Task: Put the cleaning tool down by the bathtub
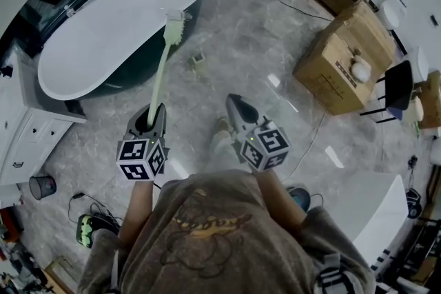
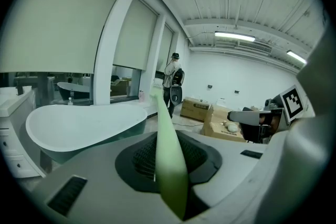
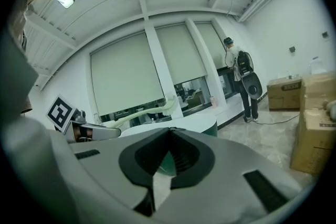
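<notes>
The left gripper holds the cleaning tool between its fingers; the right gripper is closed, empty; lower the tool gently to the floor beside the bathtub.

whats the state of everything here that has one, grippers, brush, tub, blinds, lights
left gripper, shut on the handle of the brush
right gripper, shut, nothing between its jaws
brush, held off the floor, bristle end pointing toward the bathtub
bathtub, upright, no water visible
blinds, pulled most of the way down
ceiling lights, on
</notes>
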Demonstrator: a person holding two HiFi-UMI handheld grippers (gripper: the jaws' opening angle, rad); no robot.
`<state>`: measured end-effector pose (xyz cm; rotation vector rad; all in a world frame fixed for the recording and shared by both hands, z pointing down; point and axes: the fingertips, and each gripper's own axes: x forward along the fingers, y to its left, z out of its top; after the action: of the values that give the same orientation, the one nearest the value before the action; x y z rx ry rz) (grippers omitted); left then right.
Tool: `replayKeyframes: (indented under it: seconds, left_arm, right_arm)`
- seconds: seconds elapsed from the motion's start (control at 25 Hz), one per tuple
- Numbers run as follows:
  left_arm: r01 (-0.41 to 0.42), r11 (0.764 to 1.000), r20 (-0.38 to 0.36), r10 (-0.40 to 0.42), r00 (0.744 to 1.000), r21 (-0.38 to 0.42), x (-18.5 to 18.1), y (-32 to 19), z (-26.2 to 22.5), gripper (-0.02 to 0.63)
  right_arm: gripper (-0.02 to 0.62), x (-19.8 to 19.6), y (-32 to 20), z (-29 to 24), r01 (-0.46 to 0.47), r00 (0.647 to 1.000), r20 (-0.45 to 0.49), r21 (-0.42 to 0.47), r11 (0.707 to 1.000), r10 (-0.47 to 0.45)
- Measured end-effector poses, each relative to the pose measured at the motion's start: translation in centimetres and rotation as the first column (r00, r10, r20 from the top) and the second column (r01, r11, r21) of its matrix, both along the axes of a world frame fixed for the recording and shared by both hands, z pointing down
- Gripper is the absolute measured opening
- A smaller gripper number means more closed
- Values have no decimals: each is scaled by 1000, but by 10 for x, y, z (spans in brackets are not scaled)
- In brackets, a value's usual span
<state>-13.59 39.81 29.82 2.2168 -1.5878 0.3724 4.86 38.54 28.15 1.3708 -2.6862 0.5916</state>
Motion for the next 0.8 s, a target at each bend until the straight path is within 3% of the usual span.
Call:
replayKeyframes:
  seconds: [0.4, 0.8]
  left_arm:
    - [21, 999, 9, -21, 1000, -36, 38, -108, -1, 80]
    - [65, 998, 8, -65, 998, -12, 86, -202, -13, 81]
  right_arm:
    - [0, 41, -109, -2, 29, 999, 21, -27, 999, -29]
    - [0, 96, -202, -8, 66, 997, 37, -28, 997, -65]
